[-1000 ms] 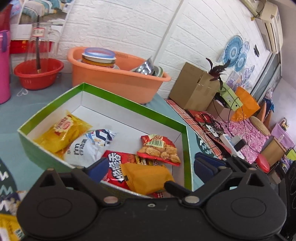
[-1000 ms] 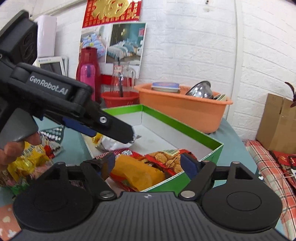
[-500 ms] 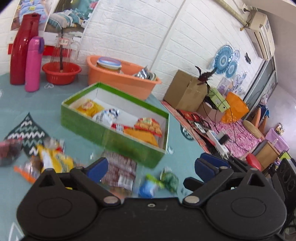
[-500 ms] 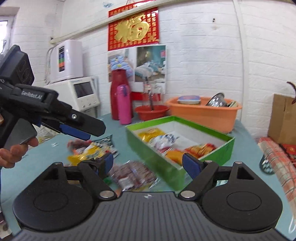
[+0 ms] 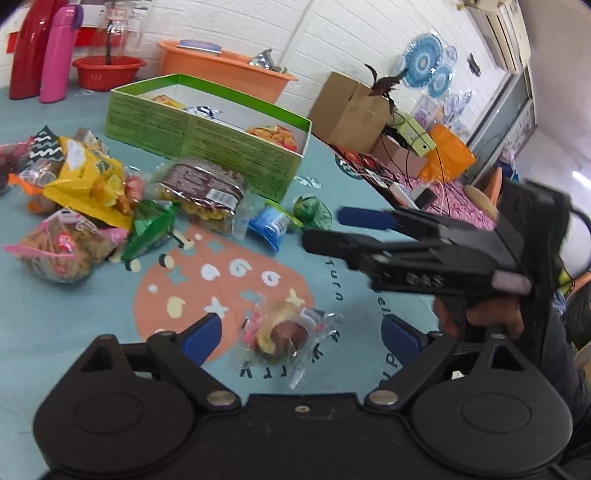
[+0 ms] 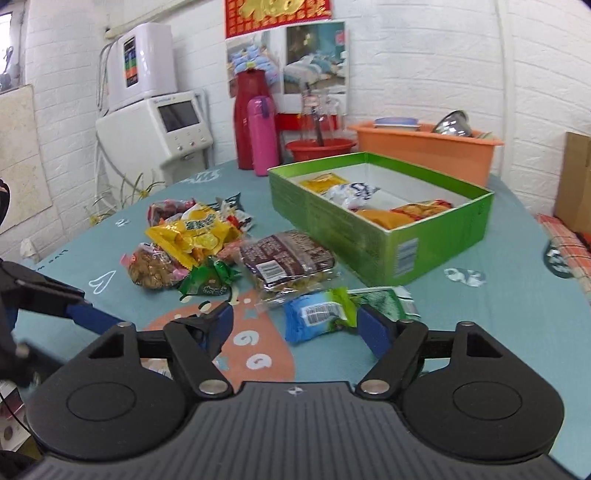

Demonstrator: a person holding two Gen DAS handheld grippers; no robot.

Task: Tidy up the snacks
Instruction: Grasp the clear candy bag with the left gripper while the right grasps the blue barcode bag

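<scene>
Left gripper [image 5: 301, 338]: fingers spread wide and empty, hanging over a clear-wrapped pastry [image 5: 282, 334] that lay on the table between the blue pads.
Right gripper [image 6: 295, 326]: fingers spread wide, holding nothing; a blue snack packet [image 6: 317, 314] lay on the table between its blue pads.
Only in the left wrist view: the clear-wrapped pastry, the right gripper's body side-on with a person's hand [image 5: 487, 319] on its handle, a cardboard box [image 5: 349, 110], and blue wall plates [image 5: 430, 72].
Only in the right wrist view: a white water dispenser [image 6: 155, 103], a red poster with gold lettering [image 6: 279, 14], and one blue-padded finger of the left gripper at the left edge.
Green box [image 6: 380, 221]: open on the teal tablecloth [image 6: 498, 314], behind the loose pile; four packets countable inside, being yellow, white-and-blue, orange and red.
Loose pile: beside the box, including one yellow chip bag [image 6: 195, 230], one brown-labelled bag [image 6: 288, 258], and two green packets; the rest overlapped too much to count.
Flasks: two, one red [image 6: 249, 118] and one pink [image 6: 262, 136], standing together.
Tubs: one orange basin [image 6: 424, 147] and one red bowl [image 6: 319, 147], behind the box.
</scene>
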